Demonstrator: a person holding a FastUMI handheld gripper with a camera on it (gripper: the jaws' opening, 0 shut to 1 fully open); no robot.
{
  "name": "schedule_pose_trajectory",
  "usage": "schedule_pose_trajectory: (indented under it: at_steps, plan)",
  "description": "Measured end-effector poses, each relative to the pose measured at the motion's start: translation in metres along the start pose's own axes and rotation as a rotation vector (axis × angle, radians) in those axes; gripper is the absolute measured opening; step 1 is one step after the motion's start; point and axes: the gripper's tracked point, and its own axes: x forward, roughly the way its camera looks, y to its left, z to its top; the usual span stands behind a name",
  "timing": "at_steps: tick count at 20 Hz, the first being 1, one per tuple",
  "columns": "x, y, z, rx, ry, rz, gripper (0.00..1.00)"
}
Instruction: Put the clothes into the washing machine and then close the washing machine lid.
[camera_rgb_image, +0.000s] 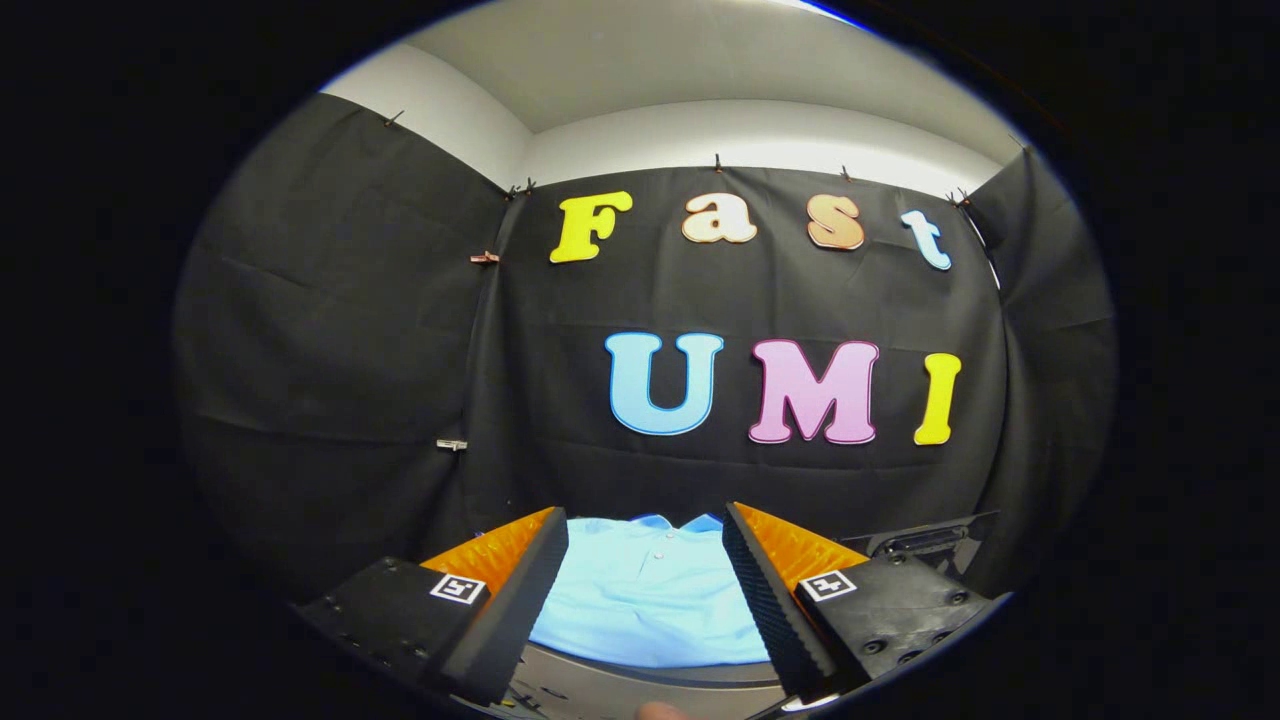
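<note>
The gripper (645, 530) is seen at the bottom centre of the frame with its two fingers (520, 590) spread wide apart, released, and nothing is pressed between them. A light blue polo shirt (650, 595) is framed in the gap between the fingers, low in the middle of the frame; its collar and a short row of buttons are turned toward the far wall, and it is laid flat and spread out. No contact between the fingers and the shirt can be made out. The shirt is rested on a grey curved surface (640, 680), whose rim is seen just under the shirt's near edge at the very bottom of the frame; whether this surface belongs to the washing machine cannot be told. A dark, flat-looking object (925, 540) is seen at the lower right, just beyond the right finger, too dim to be identified. The black cloth wall (330, 350) of the booth is spread across the middle of the frame, held up by small clips (484, 257) along its seams, and a white wall (740, 135) and ceiling are seen above it in the upper part of the frame
</note>
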Motion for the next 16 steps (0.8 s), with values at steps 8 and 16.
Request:
schedule_pose_trajectory:
  at_steps: [8,16]
  plan:
    - [0.003,0.005,0.008,-0.006,-0.004,0.023,0.98]
    - [0.010,-0.003,0.002,0.041,0.032,0.017,0.98]
